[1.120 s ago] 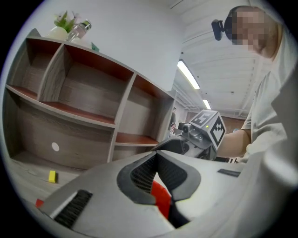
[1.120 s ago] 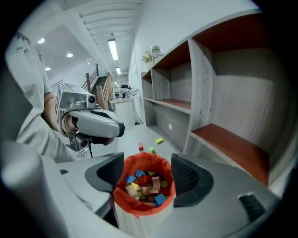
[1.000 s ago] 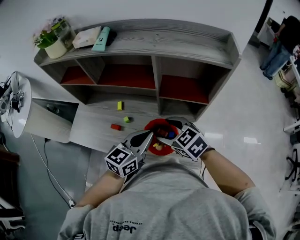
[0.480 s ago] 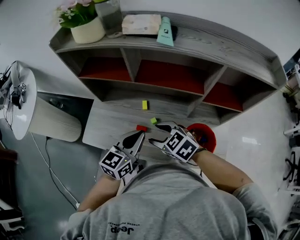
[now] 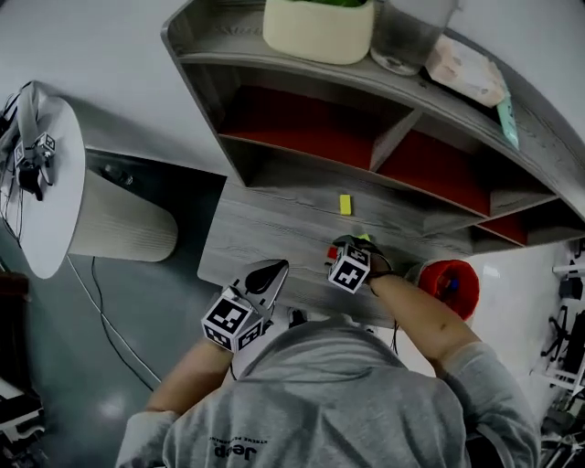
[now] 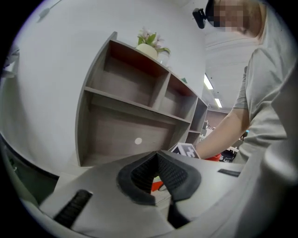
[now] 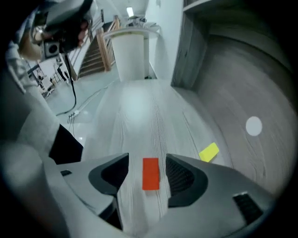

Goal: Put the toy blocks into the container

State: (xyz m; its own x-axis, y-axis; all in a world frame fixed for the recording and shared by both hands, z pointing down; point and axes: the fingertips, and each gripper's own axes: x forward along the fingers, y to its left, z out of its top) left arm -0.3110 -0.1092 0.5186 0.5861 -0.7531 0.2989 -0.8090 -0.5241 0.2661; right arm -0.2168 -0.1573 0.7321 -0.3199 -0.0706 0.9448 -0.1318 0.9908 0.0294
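A red block (image 7: 150, 173) lies flat on the grey wooden desk (image 7: 139, 116), between the jaws of my right gripper (image 7: 147, 162), which is open; neither pad touches it. A yellow block (image 7: 209, 152) lies just to its right. In the head view the right gripper (image 5: 345, 245) points down at the desk, with the red block (image 5: 333, 252) peeking out beside it, a green block (image 5: 364, 239) close by and the yellow block (image 5: 345, 205) farther back. The red container (image 5: 451, 285) sits to the right. My left gripper (image 5: 272, 269) is shut and empty, held over the desk's near edge.
A grey shelf unit (image 5: 384, 137) with red-backed compartments rises behind the desk; a plant pot (image 5: 318, 27) and small items stand on top. A white round stand (image 5: 55, 183) is at the left, with a cable (image 5: 110, 329) on the floor.
My right gripper has moved left from over the red container to the red block on the desk. The left gripper has stayed shut near the desk edge.
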